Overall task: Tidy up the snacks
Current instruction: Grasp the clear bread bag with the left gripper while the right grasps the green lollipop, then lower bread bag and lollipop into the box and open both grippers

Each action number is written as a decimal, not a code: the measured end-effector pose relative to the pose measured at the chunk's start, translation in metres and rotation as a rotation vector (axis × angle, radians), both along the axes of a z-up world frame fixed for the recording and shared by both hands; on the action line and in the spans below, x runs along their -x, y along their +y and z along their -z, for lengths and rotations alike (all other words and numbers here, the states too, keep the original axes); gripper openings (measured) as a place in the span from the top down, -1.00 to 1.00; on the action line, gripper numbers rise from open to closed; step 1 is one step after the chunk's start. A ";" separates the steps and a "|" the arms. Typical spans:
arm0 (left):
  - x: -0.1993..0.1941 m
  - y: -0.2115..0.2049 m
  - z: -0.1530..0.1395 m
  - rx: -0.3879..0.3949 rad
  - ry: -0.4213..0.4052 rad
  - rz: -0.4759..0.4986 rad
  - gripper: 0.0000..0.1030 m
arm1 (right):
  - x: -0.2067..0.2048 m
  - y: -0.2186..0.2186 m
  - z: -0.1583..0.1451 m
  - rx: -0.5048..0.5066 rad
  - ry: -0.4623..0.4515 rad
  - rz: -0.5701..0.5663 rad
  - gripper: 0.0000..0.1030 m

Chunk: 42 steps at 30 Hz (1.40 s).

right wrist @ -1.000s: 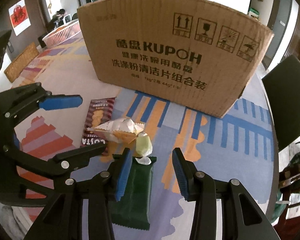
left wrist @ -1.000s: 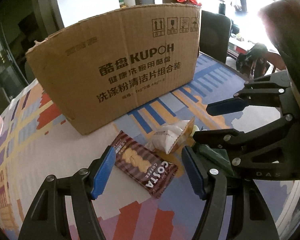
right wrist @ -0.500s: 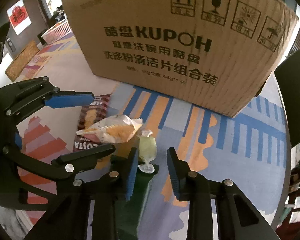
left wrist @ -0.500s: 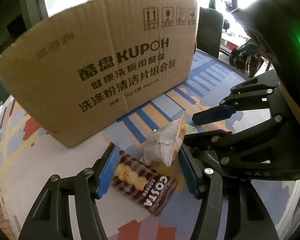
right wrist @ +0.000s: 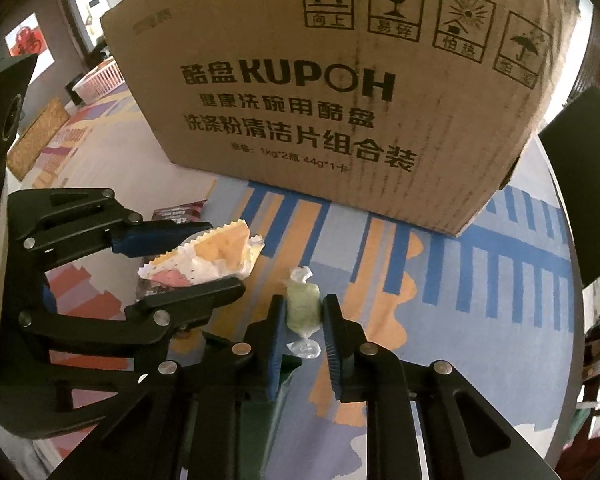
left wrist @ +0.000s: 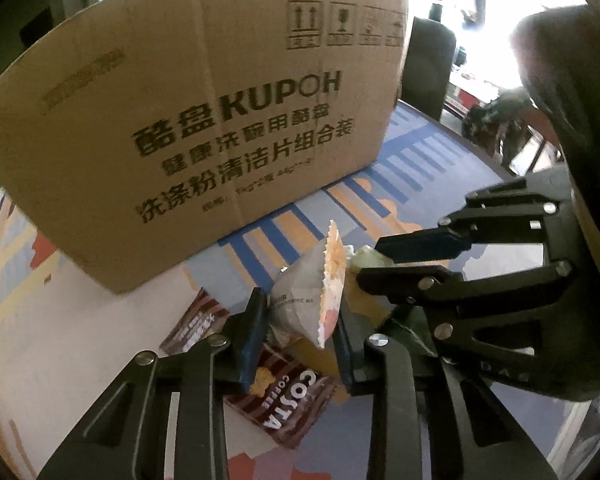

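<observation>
My left gripper [left wrist: 300, 328] is shut on a white and orange snack packet [left wrist: 312, 292], held above the table; it also shows in the right wrist view [right wrist: 208, 256]. My right gripper [right wrist: 302, 316] is shut on a pale green wrapped candy [right wrist: 302, 306]. A brown COSTA biscuit packet [left wrist: 284, 396] lies flat on the table under the left gripper. A dark green packet [left wrist: 400, 324] lies under the right gripper, mostly hidden. A large KUPOH cardboard box [left wrist: 204, 128] stands just behind the snacks; it also shows in the right wrist view [right wrist: 340, 92].
The round table has a patterned cloth [right wrist: 460, 280] with blue, orange and red blocks. A dark chair [right wrist: 588, 152] stands at the table's right edge. A woven mat [right wrist: 36, 136] and a pink basket [right wrist: 100, 80] lie far left.
Both grippers moved forward and closed: the left on the white and orange packet, the right on the green candy. Both snacks are lifted and sit nearer the box.
</observation>
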State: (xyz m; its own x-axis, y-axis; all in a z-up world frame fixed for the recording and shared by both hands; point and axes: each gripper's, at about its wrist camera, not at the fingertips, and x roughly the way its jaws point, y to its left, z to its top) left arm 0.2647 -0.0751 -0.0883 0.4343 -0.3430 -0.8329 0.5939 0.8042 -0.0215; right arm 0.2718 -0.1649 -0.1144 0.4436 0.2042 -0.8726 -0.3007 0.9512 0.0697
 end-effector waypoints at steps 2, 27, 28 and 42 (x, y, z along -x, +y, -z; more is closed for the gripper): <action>0.002 -0.001 -0.003 -0.005 -0.008 -0.029 0.46 | 0.003 -0.003 -0.002 -0.014 -0.005 0.009 0.61; 0.040 0.032 -0.099 0.168 -0.150 -0.270 0.46 | 0.046 -0.024 -0.096 -0.134 -0.242 0.107 0.61; 0.042 0.033 -0.104 0.171 -0.161 -0.274 0.46 | 0.046 -0.024 -0.101 -0.138 -0.255 0.108 0.61; 0.037 0.041 -0.163 0.222 -0.290 -0.309 0.46 | 0.048 -0.022 -0.158 -0.196 -0.399 0.135 0.61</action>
